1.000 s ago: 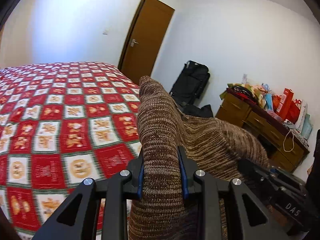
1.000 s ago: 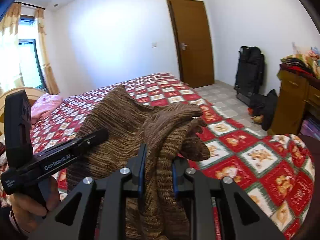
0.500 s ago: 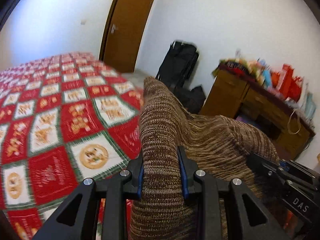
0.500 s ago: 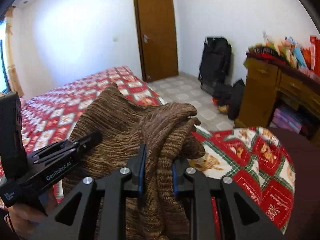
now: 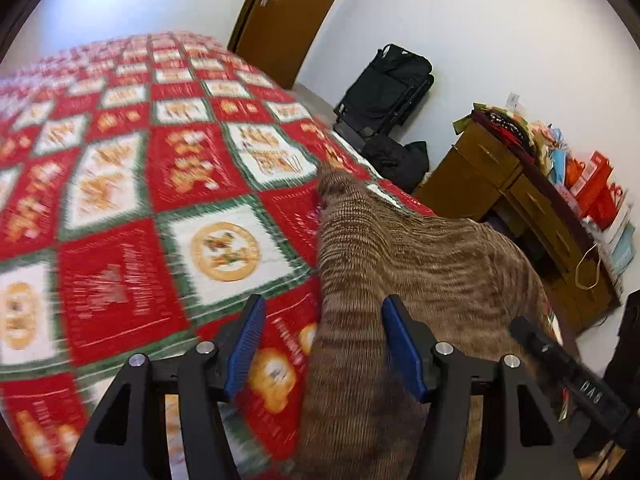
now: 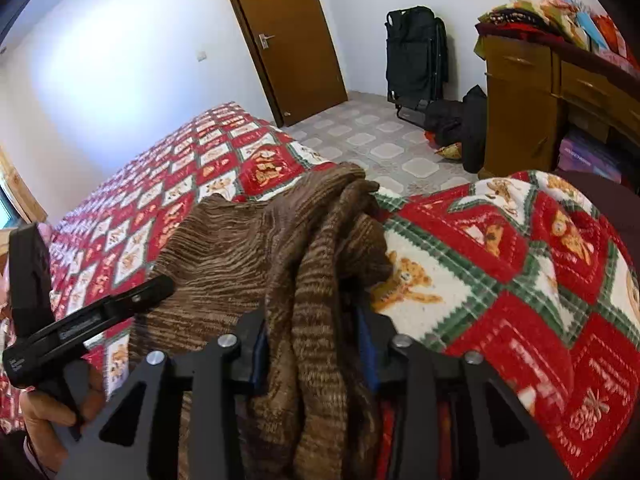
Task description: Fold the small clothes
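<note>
A brown striped knit sweater (image 5: 408, 264) lies on the red patchwork bedspread (image 5: 120, 184) near the bed's corner. My left gripper (image 5: 322, 340) is open, its blue pads wide apart, with the sweater's edge lying loose between them against the right pad. In the right wrist view the sweater (image 6: 248, 248) is bunched, and my right gripper (image 6: 316, 344) has its jaws parted around a thick fold of it. The left gripper's body (image 6: 92, 320) shows at the left there, and the right gripper's body (image 5: 568, 372) shows at the right in the left wrist view.
The bedspread (image 6: 500, 272) drops off at the bed corner to a tiled floor (image 6: 380, 140). A wooden dresser (image 5: 532, 208) piled with bags stands on the right, a black bag (image 5: 384, 84) by the wall, and a brown door (image 6: 284, 32) behind.
Both grippers have lowered the sweater onto the bed. My left gripper has opened and let the fabric go. My right gripper's jaws have widened around the fold.
</note>
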Tool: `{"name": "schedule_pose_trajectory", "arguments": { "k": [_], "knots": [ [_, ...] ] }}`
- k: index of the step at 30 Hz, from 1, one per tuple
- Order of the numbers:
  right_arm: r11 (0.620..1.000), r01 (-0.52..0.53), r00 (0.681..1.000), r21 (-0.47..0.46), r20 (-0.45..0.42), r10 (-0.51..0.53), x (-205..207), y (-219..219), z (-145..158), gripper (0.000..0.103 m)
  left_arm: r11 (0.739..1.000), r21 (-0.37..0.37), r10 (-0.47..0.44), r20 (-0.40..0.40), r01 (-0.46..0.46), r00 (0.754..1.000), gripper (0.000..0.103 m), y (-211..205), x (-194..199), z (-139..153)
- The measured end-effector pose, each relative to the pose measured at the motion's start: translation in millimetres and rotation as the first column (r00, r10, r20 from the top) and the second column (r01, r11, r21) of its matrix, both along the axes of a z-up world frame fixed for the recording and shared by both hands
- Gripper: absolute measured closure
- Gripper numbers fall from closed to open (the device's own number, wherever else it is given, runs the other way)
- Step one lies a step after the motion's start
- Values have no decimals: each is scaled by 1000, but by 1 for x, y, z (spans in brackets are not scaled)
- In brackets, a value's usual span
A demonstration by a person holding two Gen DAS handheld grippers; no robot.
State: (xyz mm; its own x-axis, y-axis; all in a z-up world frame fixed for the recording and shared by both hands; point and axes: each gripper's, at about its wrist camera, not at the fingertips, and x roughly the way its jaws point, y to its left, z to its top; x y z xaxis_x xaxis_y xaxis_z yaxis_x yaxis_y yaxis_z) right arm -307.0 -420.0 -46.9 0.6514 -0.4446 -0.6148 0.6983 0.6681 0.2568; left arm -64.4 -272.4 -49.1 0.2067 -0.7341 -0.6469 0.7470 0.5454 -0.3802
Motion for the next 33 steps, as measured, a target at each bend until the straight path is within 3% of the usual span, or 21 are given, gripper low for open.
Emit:
{"name": "schedule_pose_trajectory", "arguments": {
  "k": [5, 7, 10, 12, 17, 19, 26, 28, 31, 32, 33],
  "knots": [
    [990, 63, 998, -128, 21, -61, -36, 39, 18, 61, 999, 18, 37, 80, -39, 996, 41, 34, -23, 9],
    [984, 31, 999, -175, -5, -32, -40, 58, 21, 84, 999, 23, 28, 93, -31, 995, 41, 36, -36, 1],
    [975, -45, 999, -218, -30, 40, -35, 83, 23, 84, 998, 62, 4, 188, -16, 982, 41, 30, -59, -9],
    [969, -88, 996, -229, -51, 78, -29, 94, 18, 84, 994, 110, 5, 203, -28, 979, 41, 27, -67, -18],
    [986, -100, 989, -134, -119, 84, -20, 88, -12, 88, 989, 140, 25, 96, -38, 995, 41, 38, -64, -36],
    [982, -98, 990, -163, -117, 79, -25, 91, -13, 94, 989, 145, 31, 78, -42, 996, 41, 40, -62, -38],
    [990, -78, 989, -119, -132, 62, -35, 99, -11, 94, 985, 168, 12, 162, -40, 987, 41, 53, -87, -26],
    [991, -85, 989, -102, -129, 71, -35, 101, -5, 90, 987, 157, 13, 152, -37, 988, 41, 58, -88, -25],
    [989, -84, 996, -125, -28, 81, -47, 100, 18, 85, 991, 129, 11, 146, -30, 989, 41, 65, -88, -20],
    [990, -73, 997, -120, 25, 76, -54, 91, 30, 79, 993, 115, 12, 148, -29, 989, 41, 67, -88, -18],
    [993, -65, 996, -102, 61, 71, -59, 83, 38, 50, 994, 103, 10, 154, -27, 988, 41, 66, -88, -15]
  ]
}}
